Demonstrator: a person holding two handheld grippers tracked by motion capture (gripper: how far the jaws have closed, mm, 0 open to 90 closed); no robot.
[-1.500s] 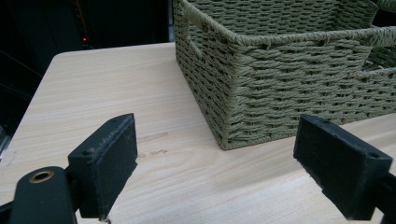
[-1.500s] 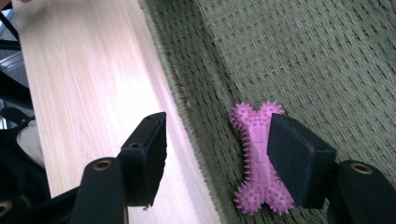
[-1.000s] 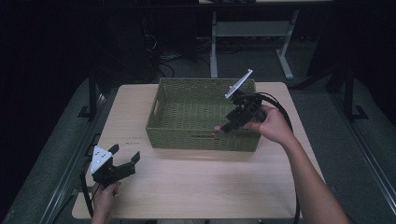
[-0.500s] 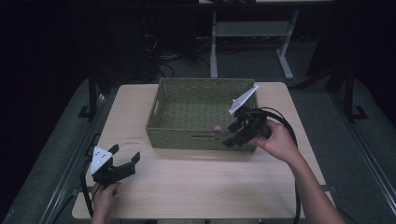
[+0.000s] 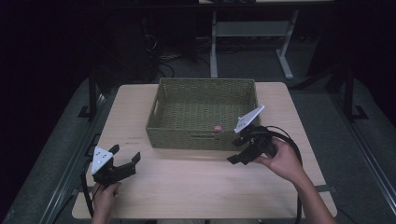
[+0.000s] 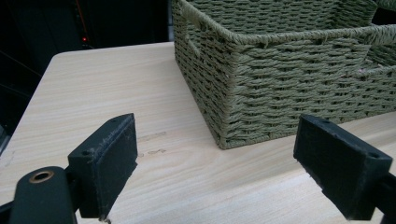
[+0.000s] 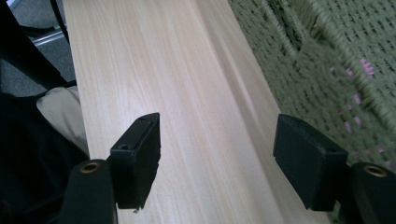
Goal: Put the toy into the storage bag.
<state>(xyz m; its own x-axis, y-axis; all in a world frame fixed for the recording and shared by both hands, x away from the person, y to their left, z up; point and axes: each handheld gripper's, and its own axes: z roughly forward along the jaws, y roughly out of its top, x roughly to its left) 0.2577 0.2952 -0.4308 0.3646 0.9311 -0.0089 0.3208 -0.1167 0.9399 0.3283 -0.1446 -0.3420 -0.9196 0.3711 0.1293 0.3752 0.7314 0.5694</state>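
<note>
no readable text, labels, brands or numbers anywhere

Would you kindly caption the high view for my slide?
Two open tools, left and right, flank a basket on a table.

Light wooden table, woven basket on it

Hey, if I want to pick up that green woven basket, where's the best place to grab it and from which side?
Take the basket at the handle slot in its near long wall, coming from the person's side. The slot leaves a thin strip of rim that jaws could probably close over. A matching slot in the short left end suits the open left gripper.
</note>
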